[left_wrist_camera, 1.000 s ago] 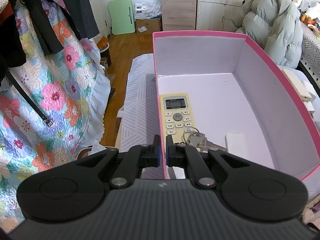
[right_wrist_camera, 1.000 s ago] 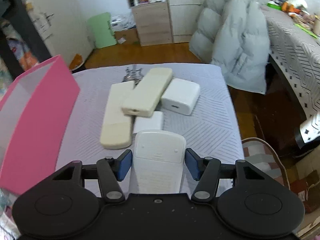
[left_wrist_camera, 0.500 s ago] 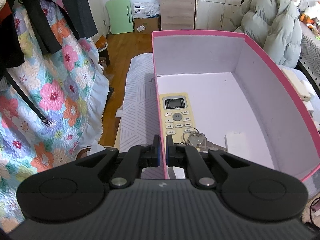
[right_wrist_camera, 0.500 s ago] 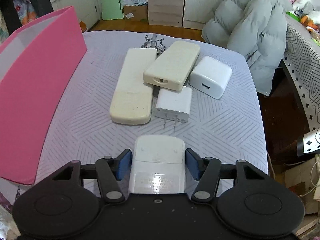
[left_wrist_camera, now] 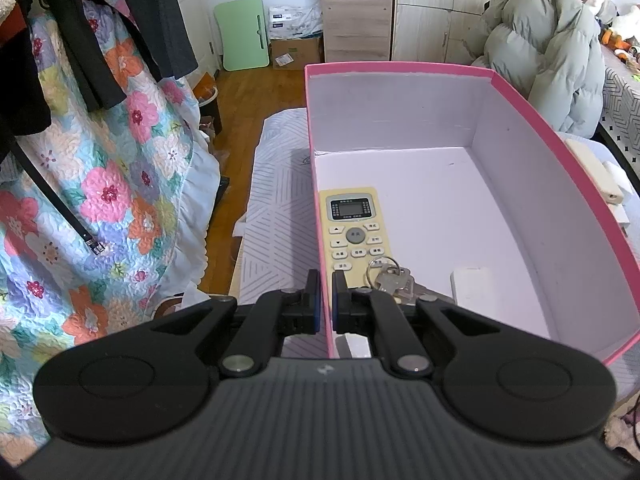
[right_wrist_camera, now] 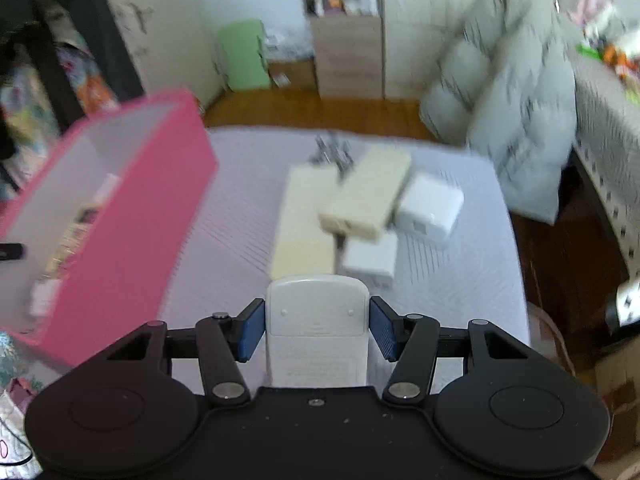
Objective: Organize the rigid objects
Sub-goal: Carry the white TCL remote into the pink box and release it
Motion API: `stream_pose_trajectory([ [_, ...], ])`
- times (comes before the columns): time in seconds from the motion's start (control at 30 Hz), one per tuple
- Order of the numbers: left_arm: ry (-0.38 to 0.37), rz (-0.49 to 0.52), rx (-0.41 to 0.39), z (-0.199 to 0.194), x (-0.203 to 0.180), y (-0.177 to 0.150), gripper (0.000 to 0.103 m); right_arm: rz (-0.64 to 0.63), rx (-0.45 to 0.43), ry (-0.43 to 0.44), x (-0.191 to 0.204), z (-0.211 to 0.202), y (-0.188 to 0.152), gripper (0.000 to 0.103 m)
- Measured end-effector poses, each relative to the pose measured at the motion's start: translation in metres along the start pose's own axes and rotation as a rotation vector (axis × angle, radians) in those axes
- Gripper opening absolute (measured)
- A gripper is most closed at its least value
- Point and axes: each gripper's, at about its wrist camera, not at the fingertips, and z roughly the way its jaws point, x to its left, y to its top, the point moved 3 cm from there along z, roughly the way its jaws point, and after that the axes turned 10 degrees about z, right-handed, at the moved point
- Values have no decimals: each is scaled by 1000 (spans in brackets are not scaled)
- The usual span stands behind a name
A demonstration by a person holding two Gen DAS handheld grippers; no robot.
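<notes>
My left hand-held gripper (left_wrist_camera: 325,300) is pinched closed on the near wall of the pink box (left_wrist_camera: 560,152), one finger outside and one inside, steadying it on the worktop (right_wrist_camera: 224,236). In the box lie a yellow remote (left_wrist_camera: 354,232) face up along the left wall, a bunch of keys (left_wrist_camera: 390,278) overlapping its near end, and a white block (left_wrist_camera: 476,286) near the front.

My right hand-held gripper (right_wrist_camera: 317,330) carries a white remote (right_wrist_camera: 317,328) back side up, lengthways between the blue pads (right_wrist_camera: 253,330). The jaws are closing a little on its sides. The view is smeared by motion, but the remote looks clear of the worktop, so I take it as held.

The step in hand is the carry: this remote is picked and has to go into the box, which stands to the left in the right wrist view, its open top tilted toward me. On the worktop are a long cream remote (right_wrist_camera: 304,220), a second cream remote (right_wrist_camera: 366,200) lying across its far part, a white charger (right_wrist_camera: 430,208), a smaller white plug adapter (right_wrist_camera: 370,258) nearer me, and more keys (right_wrist_camera: 334,152) at the far end.

Next I need to swing left, lift over the pink rim, and lower the remote into the bare right half of the floor, clear of the yellow remote and keys. I should keep the left grip firm so the box does not slide when the remote lands.
</notes>
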Motion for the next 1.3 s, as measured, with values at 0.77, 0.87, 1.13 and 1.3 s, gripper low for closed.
stream_pose_trajectory([
  [0.77,-29,-24,-3,0,6,1,5,-460,-158,491,179,-50,54,61],
  [0.87,-39,-36,-3,-1,7,2,5,-489,-81,522,203,-15,44,61],
  [1.13,-48,-30,-11,0,8,1,5,-443,69,589,192,27,27,61],
  [1.3,-48,-27,-14,0,8,-1,6,-439,93,640,174,35,21,61],
])
